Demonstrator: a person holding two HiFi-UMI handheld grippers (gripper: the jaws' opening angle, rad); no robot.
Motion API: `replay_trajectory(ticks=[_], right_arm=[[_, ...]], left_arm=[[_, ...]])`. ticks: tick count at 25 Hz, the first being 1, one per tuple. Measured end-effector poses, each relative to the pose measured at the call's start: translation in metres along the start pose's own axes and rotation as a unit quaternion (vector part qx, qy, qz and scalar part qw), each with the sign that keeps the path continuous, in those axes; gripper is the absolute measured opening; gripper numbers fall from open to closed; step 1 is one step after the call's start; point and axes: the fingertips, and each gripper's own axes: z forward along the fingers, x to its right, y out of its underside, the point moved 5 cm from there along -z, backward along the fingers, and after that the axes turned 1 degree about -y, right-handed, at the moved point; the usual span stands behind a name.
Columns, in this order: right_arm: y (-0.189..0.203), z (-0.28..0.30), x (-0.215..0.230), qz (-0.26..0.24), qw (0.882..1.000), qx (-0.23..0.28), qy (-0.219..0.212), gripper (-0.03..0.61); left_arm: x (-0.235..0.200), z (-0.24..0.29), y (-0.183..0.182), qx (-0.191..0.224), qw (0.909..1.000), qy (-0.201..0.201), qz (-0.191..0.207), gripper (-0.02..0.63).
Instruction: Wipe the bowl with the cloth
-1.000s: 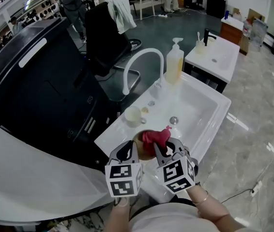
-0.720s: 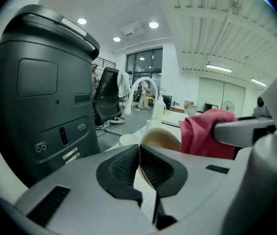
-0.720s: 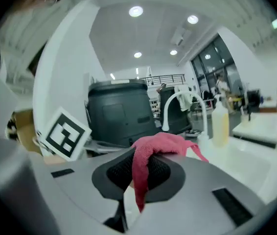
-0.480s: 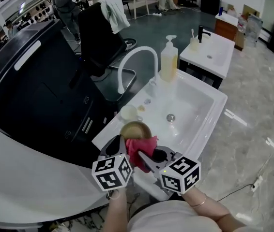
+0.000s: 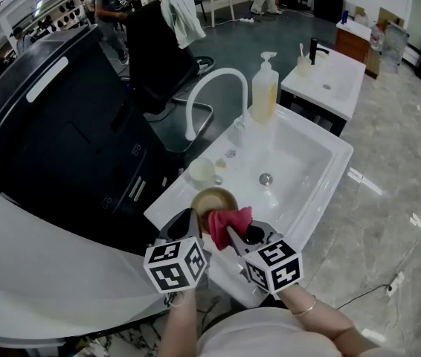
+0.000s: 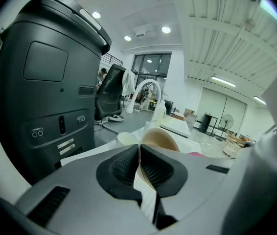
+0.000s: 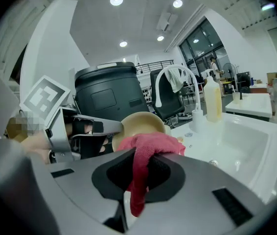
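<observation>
Head view: L gripper point(image 5: 193, 219) clamped on round tan bowl point(image 5: 213, 198) rim, lower centre; R gripper point(image 5: 236, 234) pinches crumpled fuzzy red cloth point(image 5: 230, 218) against bowl's lower-right edge.

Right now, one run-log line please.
left gripper: shut on bowl | right gripper: shut on cloth | cloth at bowl, over sink edge

Bowl point(image 5: 214, 198): tan, round; hung tipped on edge over near corner of sink point(image 5: 329, 184), rim pinched in left gripper point(image 5: 194, 216) jaws.
Cloth point(image 5: 230, 219): red, bunched; clamped in right gripper point(image 5: 233, 234) jaws, touched bowl's lower rim.
</observation>
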Motion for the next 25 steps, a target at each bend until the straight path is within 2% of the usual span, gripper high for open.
replay_trajectory(ticks=[18, 25], right_arm=[[-0.009, -0.032, 0.051, -0.006, 0.996, 0.029, 0.087, 0.035], [-0.025, -0.051, 0.065, -0.002, 0.991, 0.067, 0.118, 0.034]], left_arm=[[0.014, 0.007, 0.013, -0.021, 0.9996, 0.001, 0.018, 0.029], [0.006, 0.011, 0.014, -0.023, 0.9996, -0.011, 0.013, 0.029]])
